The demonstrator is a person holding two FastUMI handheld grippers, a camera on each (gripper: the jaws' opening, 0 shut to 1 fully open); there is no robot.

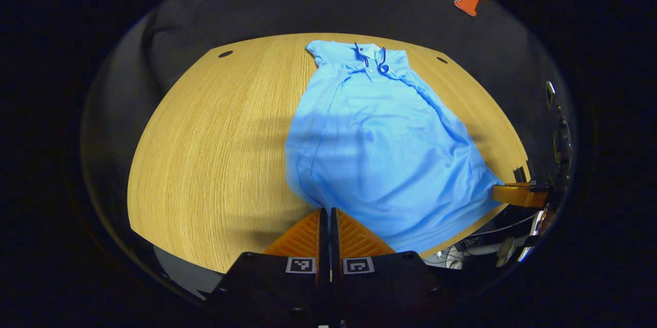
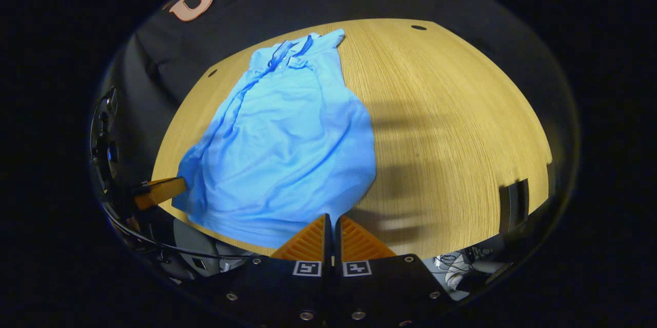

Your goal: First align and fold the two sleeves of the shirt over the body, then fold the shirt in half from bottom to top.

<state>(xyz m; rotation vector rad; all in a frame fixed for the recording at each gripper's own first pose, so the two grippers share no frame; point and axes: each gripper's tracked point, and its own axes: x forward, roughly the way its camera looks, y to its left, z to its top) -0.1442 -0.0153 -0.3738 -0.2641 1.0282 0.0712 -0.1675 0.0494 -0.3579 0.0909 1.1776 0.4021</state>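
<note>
Left gripper view shows my left gripper [image 1: 327,212] with its two fingers pressed together at the near hem of the light blue polo shirt [image 1: 380,138]. The fingertips meet right at the left bottom corner of the cloth, and I judge a pinch of hem is caught between them, though the cloth inside the pinch is hidden. The shirt lies on the round wooden table [image 1: 215,153], collar [image 1: 370,56] at the far side and bottom hem toward me. It looks narrow, with both sides drawn in over the body, so I judge the sleeves already folded.

In the right gripper view my right gripper [image 2: 331,217] stands the same way: fingers closed with no gap between them, tips at the shirt's right bottom corner, most likely nipping the hem. Its tips show again at the right edge of the left gripper view, touching the corner of the cloth.

So I take the step in hand to be the bottom-to-top fold. Next I would need to lift both corners together, keep them level, and carry the hem over the body toward the collar without dragging the shirt across the table.

As for writing, I can read no brand on the shirt; the small label inside the collar is too small to make out
</note>
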